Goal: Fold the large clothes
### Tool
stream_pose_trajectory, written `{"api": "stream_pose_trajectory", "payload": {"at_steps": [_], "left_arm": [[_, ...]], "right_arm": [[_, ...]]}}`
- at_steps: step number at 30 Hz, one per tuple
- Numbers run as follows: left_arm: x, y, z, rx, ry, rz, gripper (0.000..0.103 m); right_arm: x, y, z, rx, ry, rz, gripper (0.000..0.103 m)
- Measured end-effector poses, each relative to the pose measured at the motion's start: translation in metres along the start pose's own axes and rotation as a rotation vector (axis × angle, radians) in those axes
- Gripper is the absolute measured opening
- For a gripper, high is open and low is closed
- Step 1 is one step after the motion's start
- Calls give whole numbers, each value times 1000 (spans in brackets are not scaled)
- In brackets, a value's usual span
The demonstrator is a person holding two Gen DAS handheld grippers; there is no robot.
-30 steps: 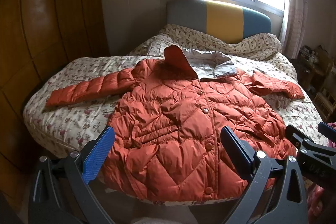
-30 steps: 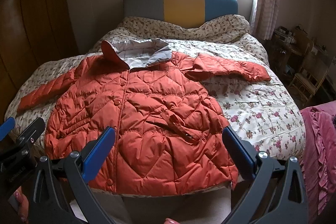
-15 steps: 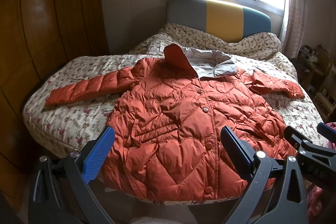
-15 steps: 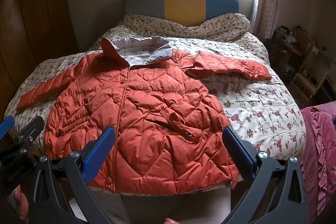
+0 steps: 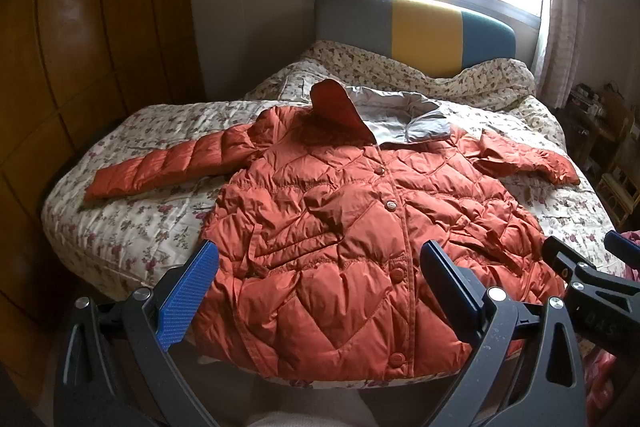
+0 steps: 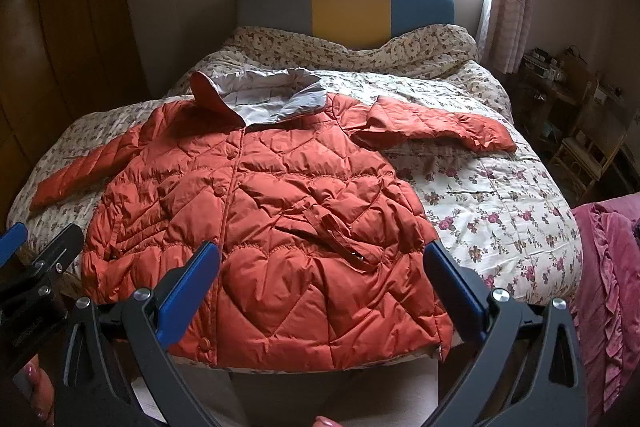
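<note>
while the orange puffer jacket (image 5: 360, 227) lies buttoned and spread flat on the floral bed (image 6: 500, 195), the left gripper (image 5: 316, 287) and right gripper (image 6: 320, 287) hover at its hem, jaws wide apart and empty. slippery padding could slide from a shallow pinch, or spring back open after a fold.

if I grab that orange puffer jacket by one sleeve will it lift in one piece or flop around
The orange puffer jacket will probably flop: its quilted body lies in soft creases on the bed. The shiny shell suggests it may slip between pads. It looks puffy, so likely light for its bulk.
</note>
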State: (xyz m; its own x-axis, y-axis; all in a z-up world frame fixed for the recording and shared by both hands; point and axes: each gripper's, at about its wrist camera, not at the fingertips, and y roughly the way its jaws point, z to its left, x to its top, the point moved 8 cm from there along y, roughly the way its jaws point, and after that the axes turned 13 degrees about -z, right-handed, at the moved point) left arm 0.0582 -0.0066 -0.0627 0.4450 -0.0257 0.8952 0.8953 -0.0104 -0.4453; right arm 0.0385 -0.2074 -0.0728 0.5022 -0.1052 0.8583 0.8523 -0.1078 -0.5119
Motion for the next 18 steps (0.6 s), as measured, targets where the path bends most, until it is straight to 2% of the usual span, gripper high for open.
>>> {"api": "stream_pose_trajectory", "payload": {"at_steps": [18], "left_arm": [[-4, 4, -3, -5, 10, 22, 100]], "right_arm": [[-5, 2, 0, 1, -2, 16, 101]]}}
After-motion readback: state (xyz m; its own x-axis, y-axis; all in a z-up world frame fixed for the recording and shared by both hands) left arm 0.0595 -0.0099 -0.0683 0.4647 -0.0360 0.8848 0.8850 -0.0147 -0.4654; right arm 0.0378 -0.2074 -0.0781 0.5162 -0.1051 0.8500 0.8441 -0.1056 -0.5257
